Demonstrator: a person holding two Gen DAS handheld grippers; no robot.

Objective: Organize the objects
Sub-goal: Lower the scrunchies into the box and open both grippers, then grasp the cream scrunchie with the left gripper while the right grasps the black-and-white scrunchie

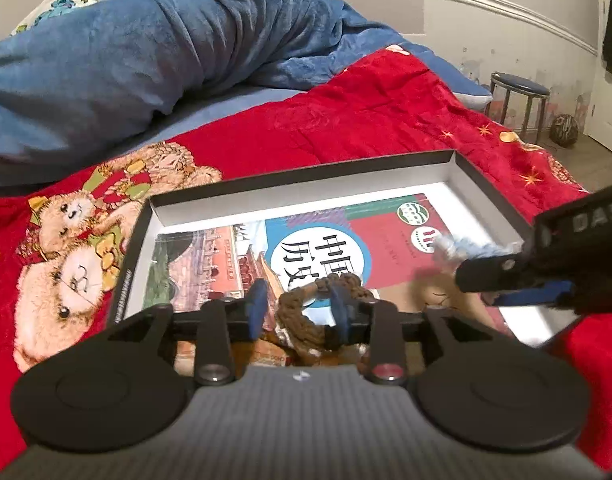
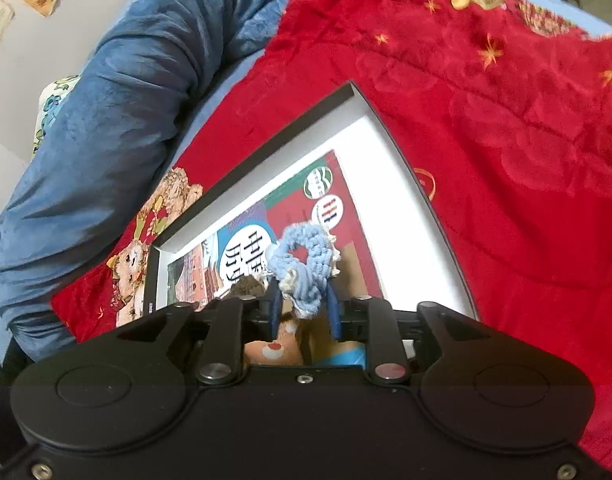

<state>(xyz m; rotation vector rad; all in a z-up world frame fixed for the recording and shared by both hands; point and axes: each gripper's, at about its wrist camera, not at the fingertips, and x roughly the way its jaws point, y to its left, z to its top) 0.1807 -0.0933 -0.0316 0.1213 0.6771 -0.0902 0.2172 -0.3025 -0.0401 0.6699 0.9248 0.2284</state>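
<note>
A shallow black box (image 1: 289, 178) with a white inside lies on the red blanket, with a colourful book (image 1: 338, 236) flat in it. My left gripper (image 1: 299, 306) is shut on a brown crocheted scrunchie (image 1: 306, 312) and holds it over the box's near side. My right gripper (image 2: 303, 306) is shut on a light blue crocheted scrunchie (image 2: 306, 260) with a cream edge, over the book (image 2: 265, 236) in the box (image 2: 398, 148). In the left wrist view the right gripper (image 1: 486, 276) comes in from the right with the blue scrunchie (image 1: 462, 250).
A red blanket (image 1: 346, 120) with teddy bear prints covers the bed. A rumpled blue blanket (image 1: 145, 52) lies behind the box. A small stool (image 1: 518, 96) and a ball (image 1: 564, 130) stand on the floor at the far right. A small plush figure (image 2: 279, 346) shows under the right gripper.
</note>
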